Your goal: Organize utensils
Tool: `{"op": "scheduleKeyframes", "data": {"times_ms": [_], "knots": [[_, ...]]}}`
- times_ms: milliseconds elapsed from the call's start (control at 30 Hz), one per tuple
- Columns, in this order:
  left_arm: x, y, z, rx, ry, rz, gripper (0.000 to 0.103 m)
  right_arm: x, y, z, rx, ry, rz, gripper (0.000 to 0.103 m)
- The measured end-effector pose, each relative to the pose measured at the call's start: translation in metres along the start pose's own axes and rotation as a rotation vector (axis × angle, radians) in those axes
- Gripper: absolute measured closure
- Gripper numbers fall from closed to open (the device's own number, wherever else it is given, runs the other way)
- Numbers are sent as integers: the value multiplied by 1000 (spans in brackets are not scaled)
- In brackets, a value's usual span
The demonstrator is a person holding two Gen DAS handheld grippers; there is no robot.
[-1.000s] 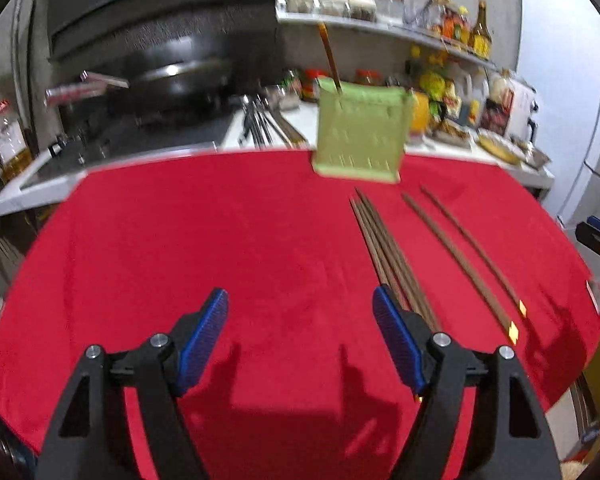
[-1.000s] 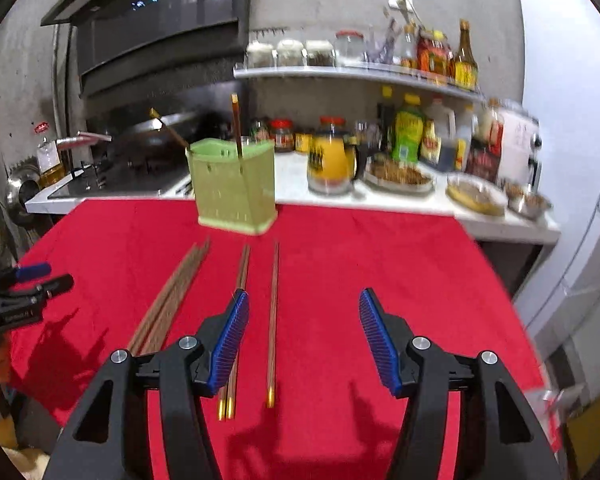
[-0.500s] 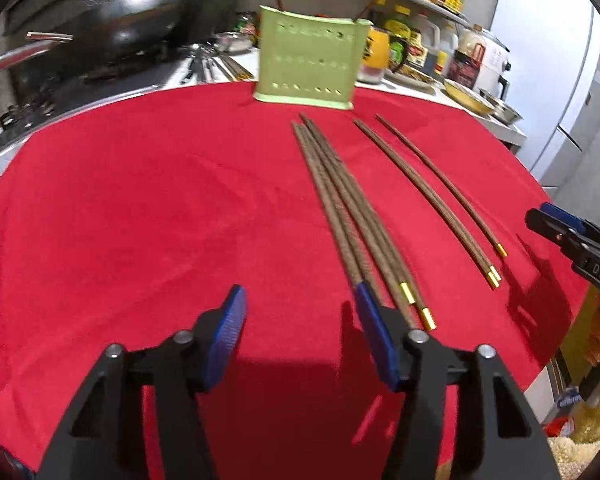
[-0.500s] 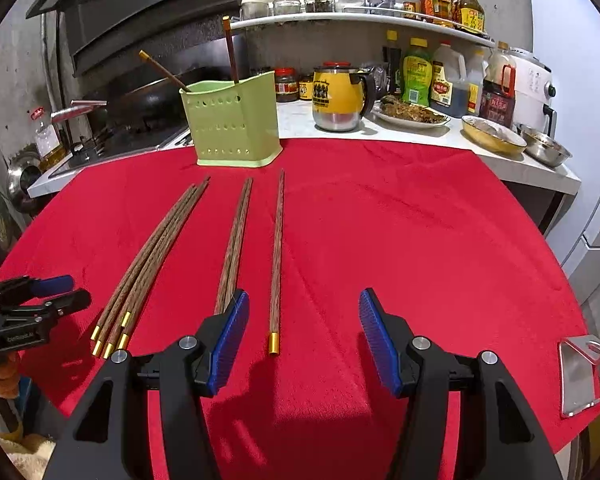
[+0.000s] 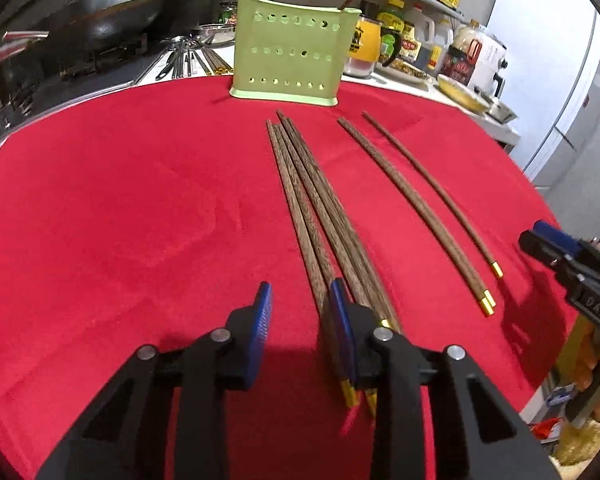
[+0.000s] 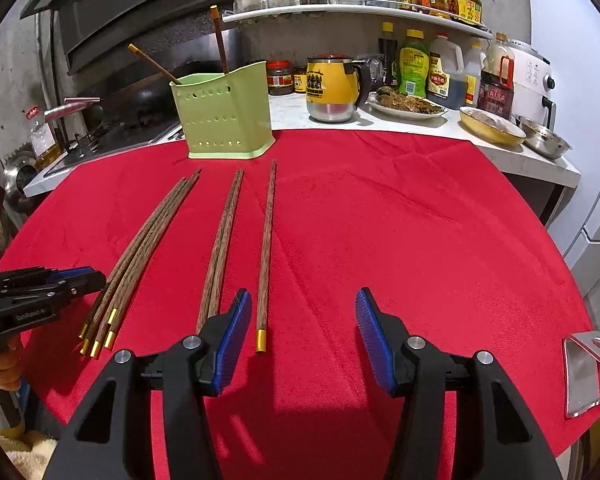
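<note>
Here, a red cloth-covered table (image 6: 420, 220) is filling both views, with a pale green perforated plastic utensil holder (image 6: 224, 120) standing at its far edge, two chopsticks already sticking out of it.

Lying on the cloth: a tight bundle of four long dark-brown wooden chopsticks with gold-capped ends (image 5: 320, 216); well apart from it a touching pair of the same chopsticks (image 6: 222, 252); just beside that a single chopstick (image 6: 266, 256). All are pointing toward the holder.

The left gripper (image 5: 300, 312) is closing, nothing between its blue pads; its right-hand finger is sitting over the bundle's near end, so the sticks are lying beside the gap, not in it. The right gripper (image 6: 302, 320) is roughly half open and narrowing, gripping nothing, with the single stick's gold cap just inside its left pad.

Handling guess: light, rigid, smooth sticks, probably rolling or fanning apart when pinched. Taking hold just above the gold caps looks best, leaving the tapered tips free for dropping into the holder.
</note>
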State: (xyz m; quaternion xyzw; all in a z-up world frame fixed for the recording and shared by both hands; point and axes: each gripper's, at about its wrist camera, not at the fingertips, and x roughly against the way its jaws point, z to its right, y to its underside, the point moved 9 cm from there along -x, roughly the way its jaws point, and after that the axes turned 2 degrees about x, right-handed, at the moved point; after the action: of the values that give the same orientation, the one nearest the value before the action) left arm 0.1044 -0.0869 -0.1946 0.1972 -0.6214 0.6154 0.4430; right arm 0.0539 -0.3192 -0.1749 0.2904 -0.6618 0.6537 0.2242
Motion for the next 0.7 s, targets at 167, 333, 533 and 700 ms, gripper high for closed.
{"op": "scheduleKeyframes", "data": {"times_ms": [167,333,533,700], "knots": [[-2,-2,5,-80,-61,0,74,-6,0,0,-5,-9,-5,48],[-1,-3,-14,-121,-205,17,96,-20,1,-12,25,-31,-13,67],[7,-3,-43,-48,-246,33,96,-43,5,-30,96,-32,-58,80],[13,0,-56,4,-259,40,96,-45,4,-28,96,19,-54,96]]}}
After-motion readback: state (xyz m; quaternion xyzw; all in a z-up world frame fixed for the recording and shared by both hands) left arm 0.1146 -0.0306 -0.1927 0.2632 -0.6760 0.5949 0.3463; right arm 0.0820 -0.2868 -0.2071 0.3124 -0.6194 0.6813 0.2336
